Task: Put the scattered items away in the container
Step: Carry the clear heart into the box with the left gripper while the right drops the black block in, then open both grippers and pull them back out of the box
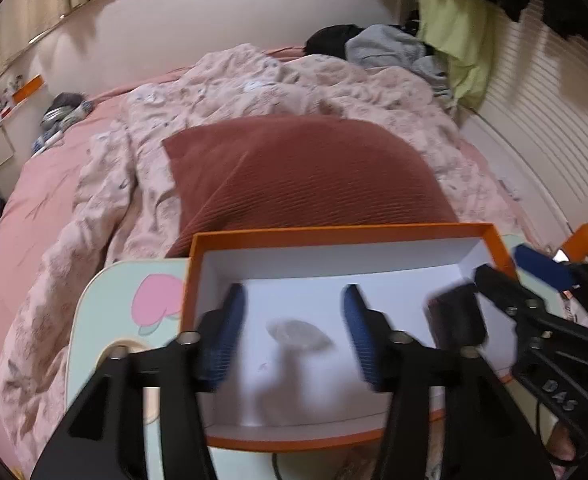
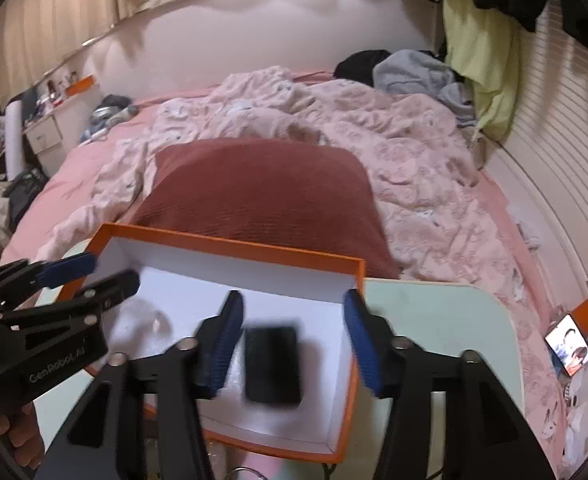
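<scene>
An orange box (image 1: 334,232) with a white inside stands on a small mint-green table (image 1: 105,312) on the bed. My left gripper (image 1: 294,300) hovers over the box, open. A blurred, translucent grey round item (image 1: 298,332) lies between and below its blue pads without touching them. It shows faintly in the right wrist view as a clear round item (image 2: 145,320). My right gripper (image 2: 294,308) is also over the box (image 2: 229,246), open, with a black flat rectangular item (image 2: 271,364) on the box floor between its fingers, loose. Each gripper shows in the other's view: left gripper (image 2: 109,270), right gripper (image 1: 502,264).
A maroon ribbed cushion (image 1: 294,172) lies just behind the box on a crumpled pink quilt (image 1: 253,84). A lit phone (image 2: 570,350) rests at the bed's right edge. Clothes (image 2: 410,68) are piled by the headboard, and a cluttered nightstand (image 2: 45,132) stands at the left.
</scene>
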Demonstrator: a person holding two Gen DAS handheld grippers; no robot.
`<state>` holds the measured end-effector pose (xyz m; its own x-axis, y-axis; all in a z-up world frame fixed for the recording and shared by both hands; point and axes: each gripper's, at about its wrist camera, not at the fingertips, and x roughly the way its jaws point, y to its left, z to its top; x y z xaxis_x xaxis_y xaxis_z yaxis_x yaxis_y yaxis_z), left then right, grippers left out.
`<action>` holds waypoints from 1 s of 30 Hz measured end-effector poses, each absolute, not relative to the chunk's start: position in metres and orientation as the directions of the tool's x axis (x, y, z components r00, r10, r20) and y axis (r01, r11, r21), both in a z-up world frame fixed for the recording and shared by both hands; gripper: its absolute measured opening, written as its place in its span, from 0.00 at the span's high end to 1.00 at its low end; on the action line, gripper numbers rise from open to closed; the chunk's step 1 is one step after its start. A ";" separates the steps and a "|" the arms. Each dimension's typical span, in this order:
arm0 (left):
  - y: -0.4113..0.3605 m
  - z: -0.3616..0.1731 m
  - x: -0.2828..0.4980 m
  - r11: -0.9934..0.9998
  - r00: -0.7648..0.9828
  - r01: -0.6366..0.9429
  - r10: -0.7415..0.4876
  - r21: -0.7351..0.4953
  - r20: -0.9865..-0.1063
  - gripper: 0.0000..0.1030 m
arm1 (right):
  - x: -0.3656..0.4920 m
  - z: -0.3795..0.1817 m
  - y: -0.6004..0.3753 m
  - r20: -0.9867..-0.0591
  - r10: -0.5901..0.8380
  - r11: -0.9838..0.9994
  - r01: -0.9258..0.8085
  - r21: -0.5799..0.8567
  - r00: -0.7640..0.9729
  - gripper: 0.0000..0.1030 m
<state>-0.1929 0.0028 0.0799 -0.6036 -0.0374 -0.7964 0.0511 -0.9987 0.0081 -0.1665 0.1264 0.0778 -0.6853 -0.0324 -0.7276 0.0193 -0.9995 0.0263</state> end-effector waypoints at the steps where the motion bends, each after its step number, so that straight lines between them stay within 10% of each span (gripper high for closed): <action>1: 0.003 0.081 -0.191 -0.998 -0.611 0.053 -0.044 0.015 -0.790 0.39 | -0.164 0.080 0.127 -0.723 -0.035 -0.999 0.017 0.032 -0.690 0.47; 8: 0.001 0.104 -0.155 -0.999 -0.652 0.027 -0.001 -0.022 -0.758 0.36 | -0.127 0.095 0.130 -0.699 -0.074 -0.997 0.054 0.050 -0.711 0.47; 10: 0.002 0.112 -0.136 -0.998 -0.653 0.050 -0.016 -0.022 -0.757 0.21 | -0.106 0.097 0.129 -0.699 -0.098 -0.995 0.085 0.054 -0.708 0.43; 30: 0.027 0.023 0.011 -0.999 -0.574 -0.001 -0.037 0.046 -0.818 0.21 | 0.034 0.006 0.113 -0.848 -0.070 -0.990 0.144 -0.007 -0.525 0.33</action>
<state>0.0113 0.0274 0.0230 -0.5739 -0.0367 -0.8181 -0.0013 -0.9990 0.0457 0.0335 0.1126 0.0061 -0.5252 -0.0701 -0.8481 0.1440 -0.9895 -0.0073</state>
